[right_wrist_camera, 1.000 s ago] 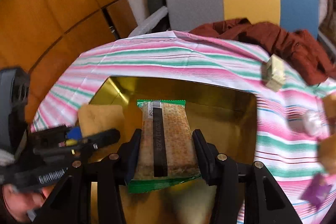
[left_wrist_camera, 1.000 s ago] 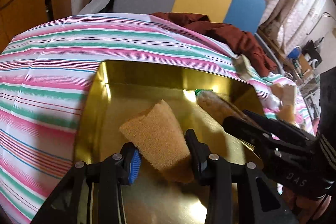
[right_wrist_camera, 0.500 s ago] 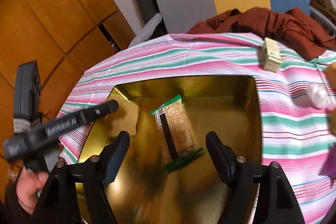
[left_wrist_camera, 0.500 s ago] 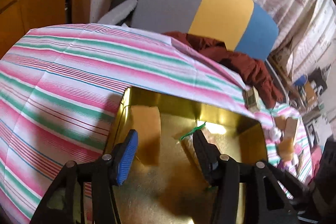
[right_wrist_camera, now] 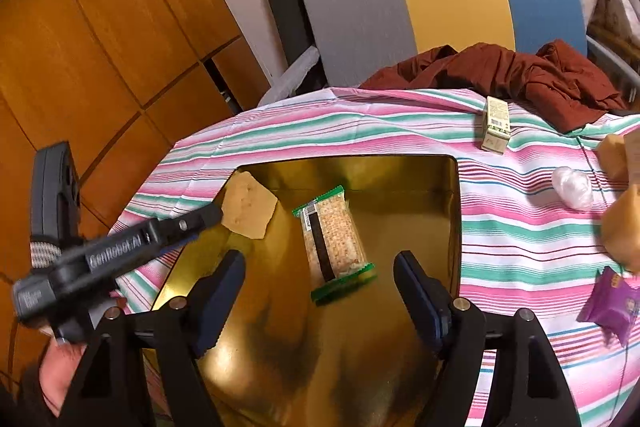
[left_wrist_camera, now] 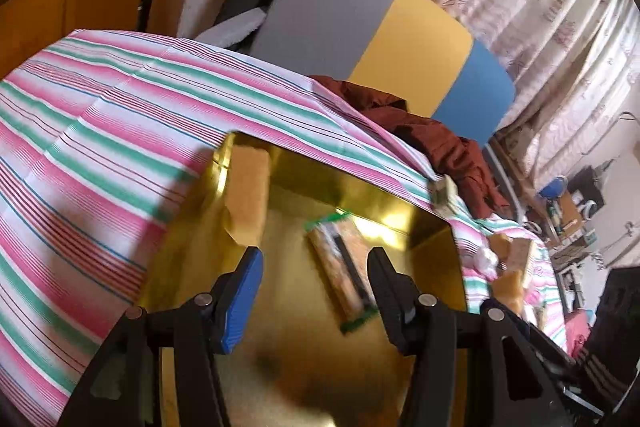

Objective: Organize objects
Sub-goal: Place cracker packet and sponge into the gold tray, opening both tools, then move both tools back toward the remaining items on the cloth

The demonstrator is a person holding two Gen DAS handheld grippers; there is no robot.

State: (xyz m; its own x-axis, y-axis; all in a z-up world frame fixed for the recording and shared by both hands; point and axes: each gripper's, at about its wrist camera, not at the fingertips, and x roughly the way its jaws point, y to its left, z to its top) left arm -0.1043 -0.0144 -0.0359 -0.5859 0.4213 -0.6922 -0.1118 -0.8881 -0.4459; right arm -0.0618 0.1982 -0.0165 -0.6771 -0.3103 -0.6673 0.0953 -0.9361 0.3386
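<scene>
The purple packet (right_wrist_camera: pixel 612 303) was cut by the right edge; the left gripper (right_wrist_camera: pixel 120 247) and snack bar (left_wrist_camera: pixel 340 267) were motion-blurred.

A green-edged snack bar (right_wrist_camera: pixel 334 241) lies flat in the gold tray (right_wrist_camera: pixel 420 239) between the open fingers (right_wrist_camera: pixel 218 291); a yellow sponge (right_wrist_camera: pixel 248 207) leans beyond the left one.

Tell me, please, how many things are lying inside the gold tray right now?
2. A sponge leans in the far left corner of the gold tray, and a snack bar lies near the middle. The tray's near end is hidden behind the fingers, so more could be there.
</scene>
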